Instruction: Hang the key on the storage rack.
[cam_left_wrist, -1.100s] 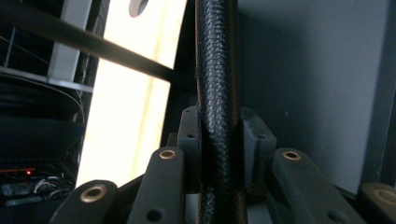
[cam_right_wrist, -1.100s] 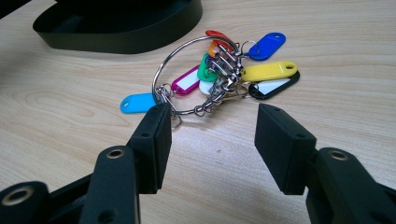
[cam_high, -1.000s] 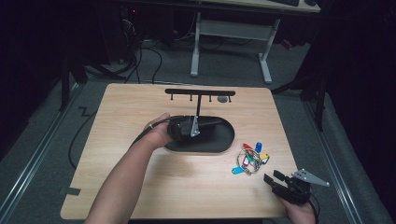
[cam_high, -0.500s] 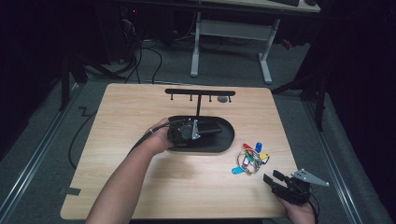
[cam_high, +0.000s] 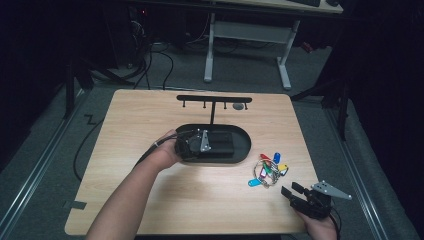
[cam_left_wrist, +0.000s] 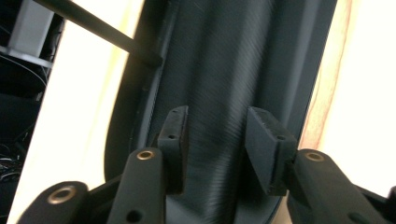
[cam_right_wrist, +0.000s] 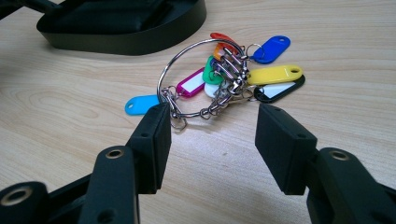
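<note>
A black oval tray (cam_high: 246, 150) lies mid-table, and a thin post (cam_high: 213, 112) rises from its back rim to a crossbar with pegs (cam_high: 215, 98). My left gripper (cam_high: 226, 143) lies low inside the tray, pointing right. Its jaws have just been opening. In the left gripper view it (cam_left_wrist: 217, 123) stands open over the tray's ribbed floor (cam_left_wrist: 233, 56) with nothing between the pads. A metal key ring with several coloured tags (cam_high: 267, 170) lies right of the tray. My right gripper (cam_high: 291, 189) rests near the front right corner, open (cam_right_wrist: 212, 123), just short of the ring (cam_right_wrist: 219, 74).
The wooden table (cam_high: 150, 120) ends close behind my right hand at the front and right edges. A small grey disc (cam_high: 239, 106) sits under the crossbar. A white desk frame (cam_high: 247, 35) and cables stand on the floor beyond. The tray's wall (cam_right_wrist: 154, 39) is left of the keys.
My left gripper has dropped lower into the tray and drawn slightly to the left. The right gripper and the key ring have stayed put.
</note>
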